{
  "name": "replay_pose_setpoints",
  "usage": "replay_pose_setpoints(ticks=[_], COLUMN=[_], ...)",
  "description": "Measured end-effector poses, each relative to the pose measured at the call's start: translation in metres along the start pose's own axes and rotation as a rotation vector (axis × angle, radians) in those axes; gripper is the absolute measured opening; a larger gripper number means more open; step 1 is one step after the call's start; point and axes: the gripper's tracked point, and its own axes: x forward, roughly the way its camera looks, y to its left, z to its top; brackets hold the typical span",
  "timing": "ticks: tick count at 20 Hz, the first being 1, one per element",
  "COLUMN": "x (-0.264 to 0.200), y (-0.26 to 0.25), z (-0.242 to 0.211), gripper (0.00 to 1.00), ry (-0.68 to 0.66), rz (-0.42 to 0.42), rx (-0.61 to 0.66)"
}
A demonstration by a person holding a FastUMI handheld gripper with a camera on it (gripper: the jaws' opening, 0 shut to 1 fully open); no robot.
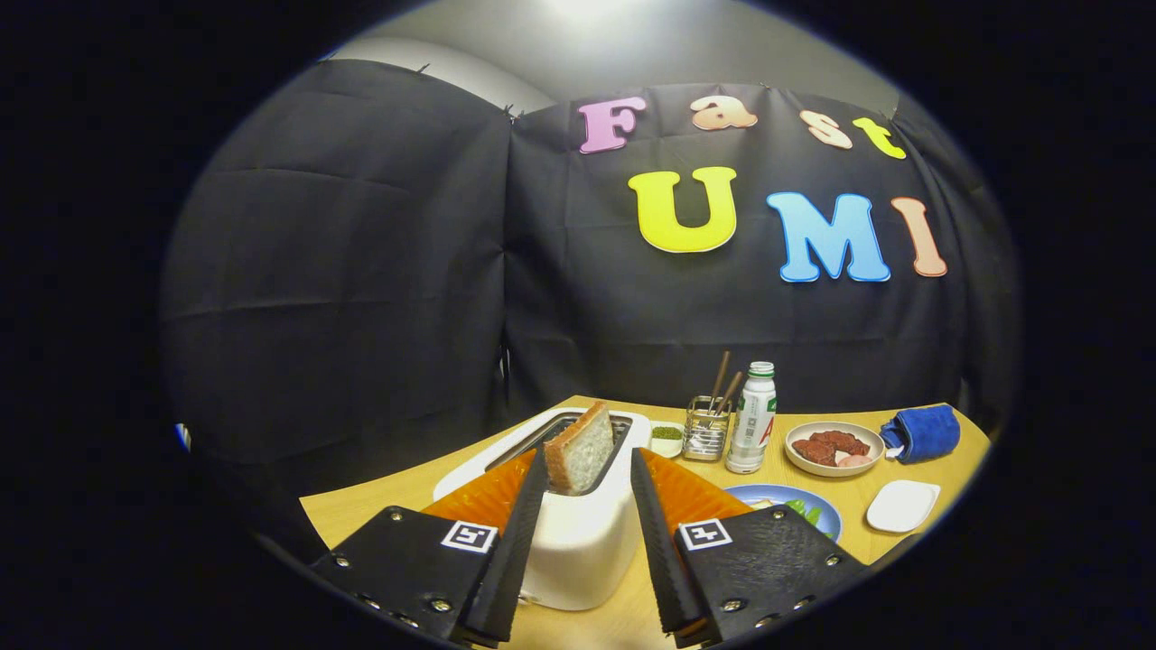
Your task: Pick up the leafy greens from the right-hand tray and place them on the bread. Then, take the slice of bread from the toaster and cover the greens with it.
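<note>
No words I can read, only two coded squares.
A black-and-white square marker (469, 536) sits on each finger of my claw (589, 456), which is spread either side of the toaster (578, 542); the bottle (751, 420) beyond my right finger has print too small to read.

Light comes from overhead, where a bright washed-out patch glows on the pale wall above the dark cloth. The tabletop (397, 506) is evenly and warmly lit, with soft shadows only. The white toaster (578, 533) is bright but keeps its detail, and the bread slice (580, 449) standing in it looks sharp. Fisheye distortion bends the tabletop's edges and the cloth seams, and brightness falls off toward the rim. The open tool (587, 456) straddles the toaster, its near parts slightly soft.
</note>
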Motion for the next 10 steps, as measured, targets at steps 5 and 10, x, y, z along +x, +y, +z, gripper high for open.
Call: replay_pose_setpoints(ticks=[5,10], x=[0.020,0.040], y=[0.013,0.014], z=[0.004,-0.002], gripper=[0.59,0.59], ry=[0.001,0.031], rz=[-0.033,-0.079], rx=[-0.023,-0.015])
